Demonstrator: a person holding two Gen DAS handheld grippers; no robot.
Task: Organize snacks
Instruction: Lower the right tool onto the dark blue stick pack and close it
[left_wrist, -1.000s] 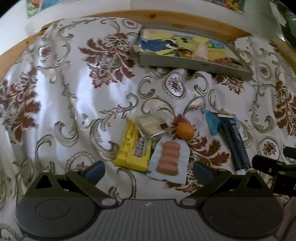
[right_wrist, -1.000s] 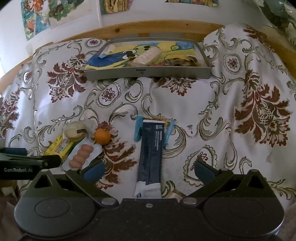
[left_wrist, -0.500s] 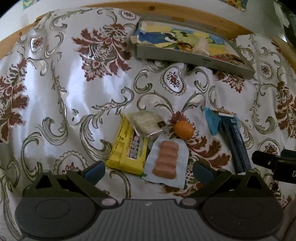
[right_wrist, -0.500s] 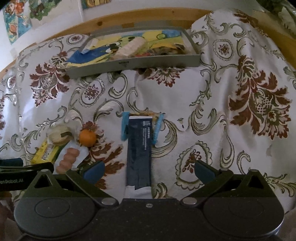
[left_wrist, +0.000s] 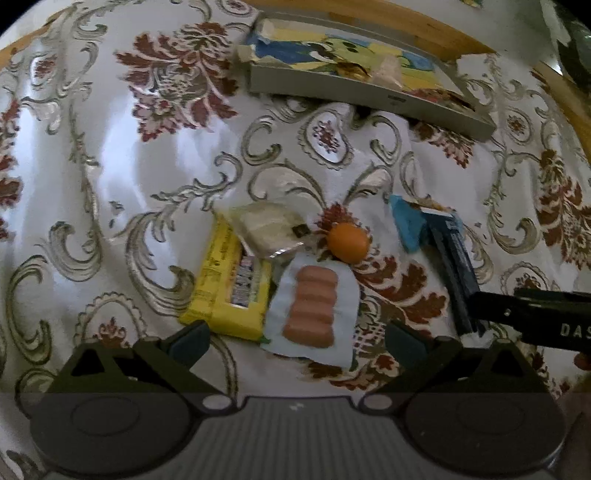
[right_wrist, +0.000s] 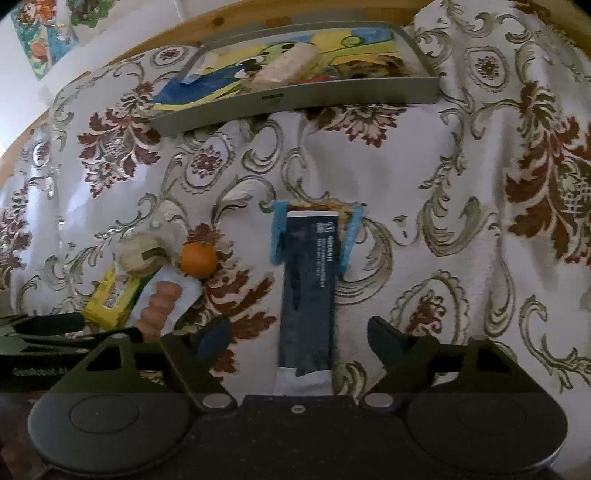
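Note:
Loose snacks lie on a floral cloth. A pack of pink sausages (left_wrist: 312, 308) lies just ahead of my open left gripper (left_wrist: 293, 338), with a yellow bar (left_wrist: 231, 286), a clear-wrapped pastry (left_wrist: 267, 227) and a small orange (left_wrist: 348, 242) around it. My right gripper (right_wrist: 299, 338) is open astride the near end of a long dark blue packet (right_wrist: 308, 280), which rests on a light blue wrapper (right_wrist: 277, 236); its fingers stand apart from the packet. The sausages (right_wrist: 160, 304), the orange (right_wrist: 198, 259) and the yellow bar (right_wrist: 110, 295) lie to its left.
A grey tray (right_wrist: 295, 98) with a cartoon picture stands at the far edge and holds a pale wrapped snack (right_wrist: 286, 66). The same tray (left_wrist: 365, 96) shows in the left wrist view. A wooden rail (right_wrist: 280, 16) runs behind it. The other gripper's black body (left_wrist: 532, 317) reaches in from the right.
Both grippers have come lower and closer to the cloth. The sausage pack now lies near the left fingers, and the dark packet has slid in between the right fingers.

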